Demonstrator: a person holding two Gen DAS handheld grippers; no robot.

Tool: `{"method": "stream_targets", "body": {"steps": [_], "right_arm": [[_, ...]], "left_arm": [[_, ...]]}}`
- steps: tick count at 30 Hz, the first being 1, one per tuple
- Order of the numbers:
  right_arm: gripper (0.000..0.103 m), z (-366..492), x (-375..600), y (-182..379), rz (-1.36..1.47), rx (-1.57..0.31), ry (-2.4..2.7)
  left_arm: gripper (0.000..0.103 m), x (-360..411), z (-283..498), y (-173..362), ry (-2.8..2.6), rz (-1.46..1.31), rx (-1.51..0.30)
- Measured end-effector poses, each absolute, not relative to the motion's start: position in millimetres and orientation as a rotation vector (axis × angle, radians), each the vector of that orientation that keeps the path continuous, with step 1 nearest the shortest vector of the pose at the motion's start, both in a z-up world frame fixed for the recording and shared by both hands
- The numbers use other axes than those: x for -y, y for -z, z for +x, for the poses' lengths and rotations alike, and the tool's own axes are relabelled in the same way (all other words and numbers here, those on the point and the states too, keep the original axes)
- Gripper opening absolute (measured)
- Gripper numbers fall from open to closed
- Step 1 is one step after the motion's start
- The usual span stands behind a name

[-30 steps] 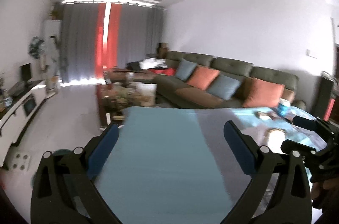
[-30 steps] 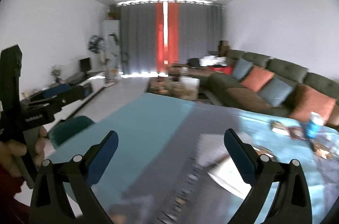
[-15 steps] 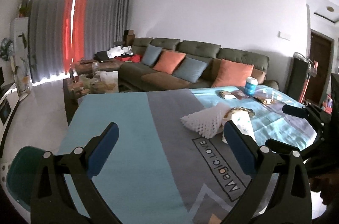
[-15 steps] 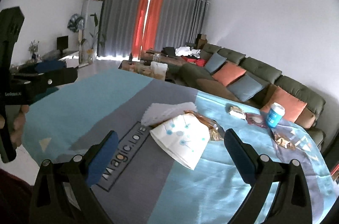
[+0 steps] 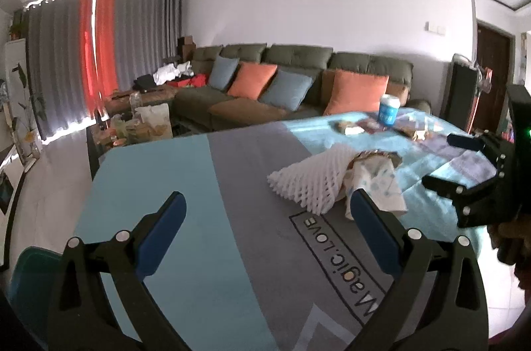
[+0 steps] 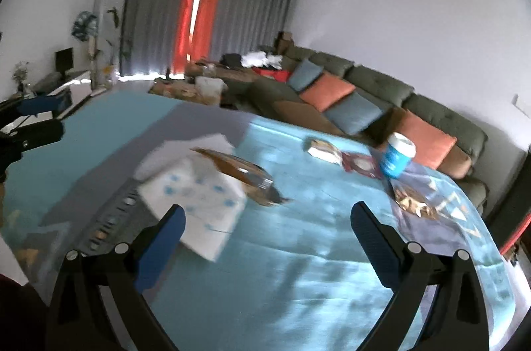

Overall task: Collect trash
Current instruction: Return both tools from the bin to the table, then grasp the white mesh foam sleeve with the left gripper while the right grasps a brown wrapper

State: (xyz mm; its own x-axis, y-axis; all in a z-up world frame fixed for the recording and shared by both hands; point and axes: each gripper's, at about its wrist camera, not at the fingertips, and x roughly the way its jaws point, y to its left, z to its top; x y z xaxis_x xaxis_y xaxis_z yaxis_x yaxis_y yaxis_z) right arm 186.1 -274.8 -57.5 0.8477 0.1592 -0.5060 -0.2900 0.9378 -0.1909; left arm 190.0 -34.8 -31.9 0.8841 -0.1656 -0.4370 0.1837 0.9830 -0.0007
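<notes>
Trash lies on a blue and grey tablecloth (image 5: 172, 185). A white foam net (image 5: 312, 181) leans against a white paper bag with blue dots (image 5: 375, 185) and a brown wrapper (image 6: 245, 175). Farther right stand a blue cup (image 6: 398, 160), a small packet (image 6: 323, 148), a red wrapper (image 6: 361, 165) and a crumpled wrapper (image 6: 411, 201). My left gripper (image 5: 267, 205) is open above the cloth, short of the foam net. My right gripper (image 6: 268, 213) is open too, just right of the dotted bag (image 6: 195, 195). Neither holds anything.
A long green sofa (image 5: 298, 75) with orange and blue cushions runs behind the table. A cluttered coffee table (image 5: 139, 122) stands toward the curtains. A teal chair (image 5: 30, 278) sits at the table's near left corner. A hand holds the right gripper's handle (image 5: 511, 238).
Both views have swung right and dipped toward the table. The foam net, the dotted bag and the cup have come closer. Both grippers have stayed open.
</notes>
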Motion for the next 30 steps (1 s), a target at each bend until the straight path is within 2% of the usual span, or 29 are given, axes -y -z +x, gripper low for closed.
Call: {"method": "stream_targets", "body": {"steps": [4,6,19,27,30], "right_arm": [[0.090,204.9,291.0,67.5,-0.273,-0.557,-0.202],[0.083,213.5,296.5,70.7,-0.256,-0.581,-0.210],[0.078,243.5,286.4,75.9,-0.297,-0.623,-0.290],[0.077,245.4,283.5,75.1,-0.303,-0.640,-0.311],[0.069,246.5,278.7,74.2,-0.334,-0.641,-0.310]], "left_arm": [[0.097,38.2,210.6,41.7,0.183,0.043,-0.502],[0.097,41.6,219.8,47.6,0.172,0.057,-0.529],[0.097,72.1,278.4,89.1,0.232,0.187,-0.782],[0.097,106.0,291.6,89.6,0.261,0.393,-0.718],[0.097,113.0,294.3,86.5,0.283,0.431,-0.679]]}}
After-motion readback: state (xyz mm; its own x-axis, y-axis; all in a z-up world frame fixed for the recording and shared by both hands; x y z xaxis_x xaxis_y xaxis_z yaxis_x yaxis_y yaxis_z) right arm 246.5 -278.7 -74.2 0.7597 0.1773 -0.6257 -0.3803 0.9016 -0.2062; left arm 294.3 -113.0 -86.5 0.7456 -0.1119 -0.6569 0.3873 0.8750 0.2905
